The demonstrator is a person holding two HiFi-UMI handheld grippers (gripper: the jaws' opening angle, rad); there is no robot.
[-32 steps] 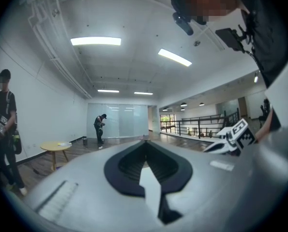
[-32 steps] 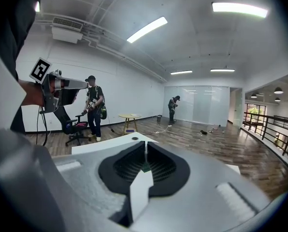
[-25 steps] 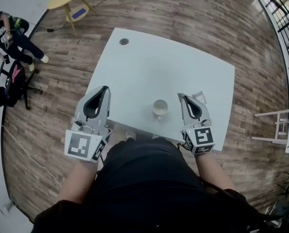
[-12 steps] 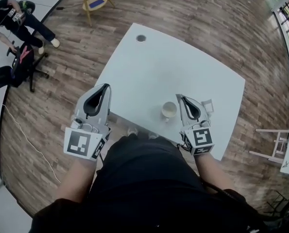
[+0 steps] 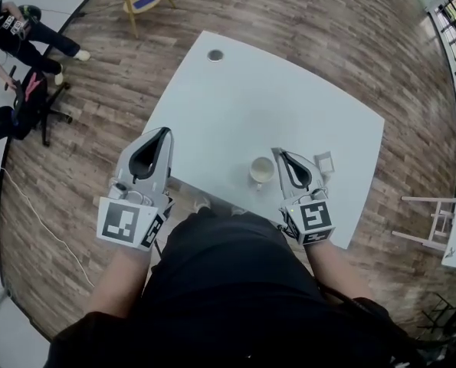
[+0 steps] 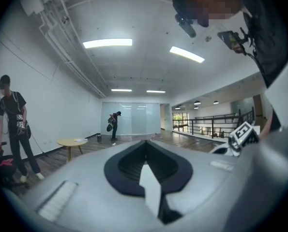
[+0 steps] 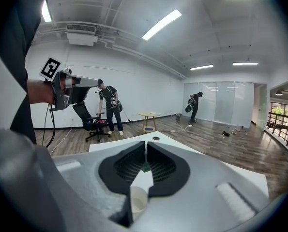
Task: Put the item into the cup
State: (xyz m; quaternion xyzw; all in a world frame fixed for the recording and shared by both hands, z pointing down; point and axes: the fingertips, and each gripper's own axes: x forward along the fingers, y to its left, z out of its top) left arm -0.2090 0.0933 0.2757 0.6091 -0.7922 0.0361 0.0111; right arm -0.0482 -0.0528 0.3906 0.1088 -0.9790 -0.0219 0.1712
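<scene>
The right gripper (image 7: 145, 145) tilts a little down, its jaws pressed on a small green item (image 7: 144, 166). Only the right gripper view shows this piece. A pale round paper cup (image 5: 261, 171) stands on the white table (image 5: 289, 98), just left of this gripper and partly under its jaws. A small pale flat packet (image 5: 325, 162) lies just to its right. The left gripper (image 6: 144, 142), jaws together, points level, well left of the cup.
</scene>
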